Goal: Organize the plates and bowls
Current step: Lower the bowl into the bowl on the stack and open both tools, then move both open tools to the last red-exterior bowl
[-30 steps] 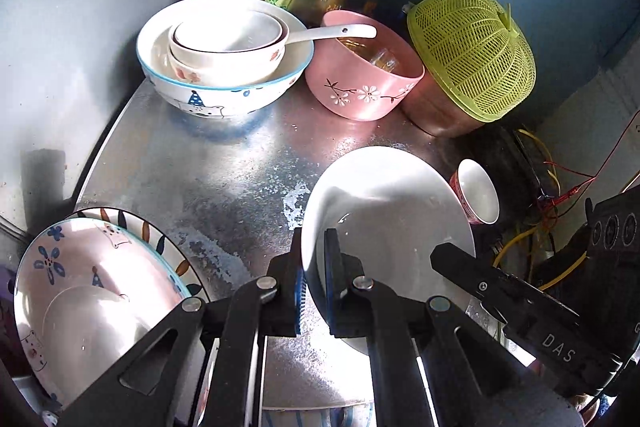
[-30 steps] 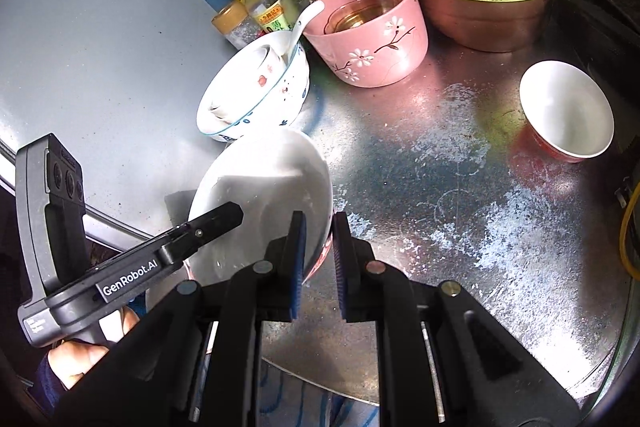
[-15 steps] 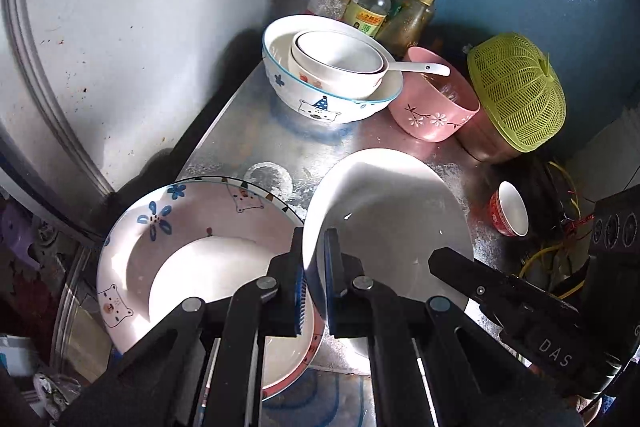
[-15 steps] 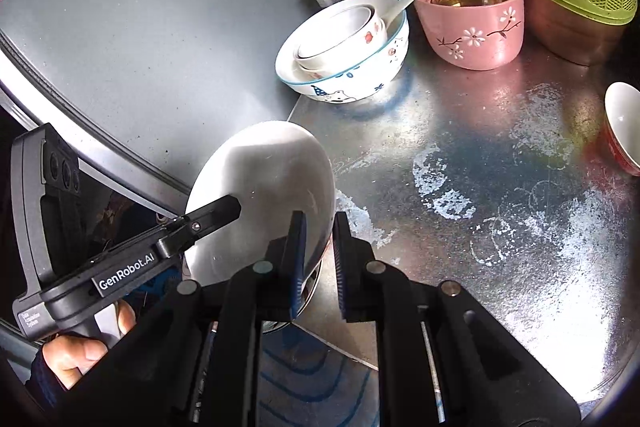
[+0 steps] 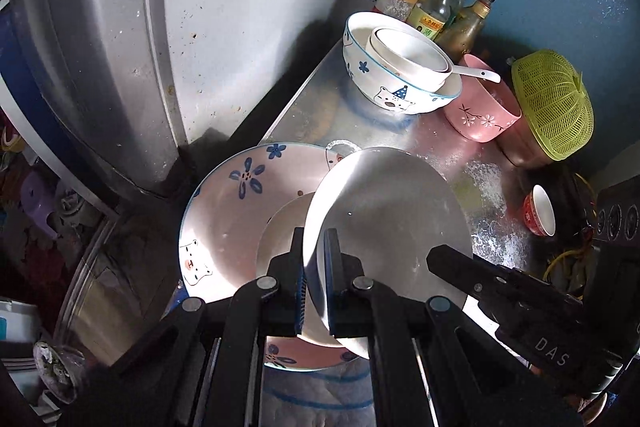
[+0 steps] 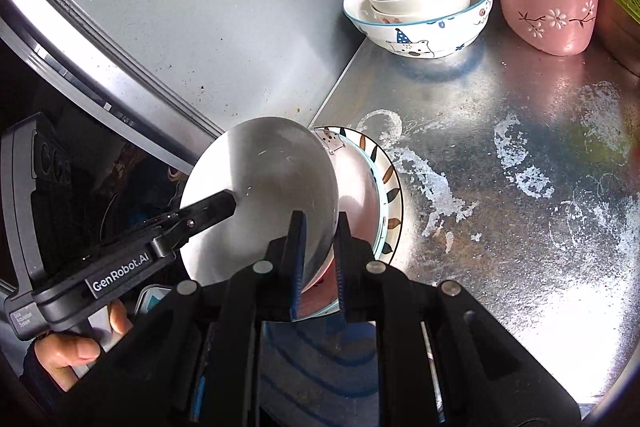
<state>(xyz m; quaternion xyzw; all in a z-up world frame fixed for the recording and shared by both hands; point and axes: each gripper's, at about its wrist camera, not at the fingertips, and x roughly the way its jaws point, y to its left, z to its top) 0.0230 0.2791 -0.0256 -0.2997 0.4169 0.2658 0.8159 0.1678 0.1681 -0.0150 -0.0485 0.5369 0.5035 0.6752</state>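
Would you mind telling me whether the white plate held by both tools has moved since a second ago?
Yes. The white plate has travelled left, away from the stacked bowls, and now overhangs the flower-patterned plate at the table edge.

A plate (image 5: 384, 211) is held over the stacked plates (image 5: 240, 211) at the surface's (image 6: 500, 147) near left corner. Behind, 2 bowls (image 5: 404, 57) are nested in a larger bowl (image 5: 384, 91), with bottles (image 5: 440, 7) behind and a basin (image 5: 480, 111) to its right.
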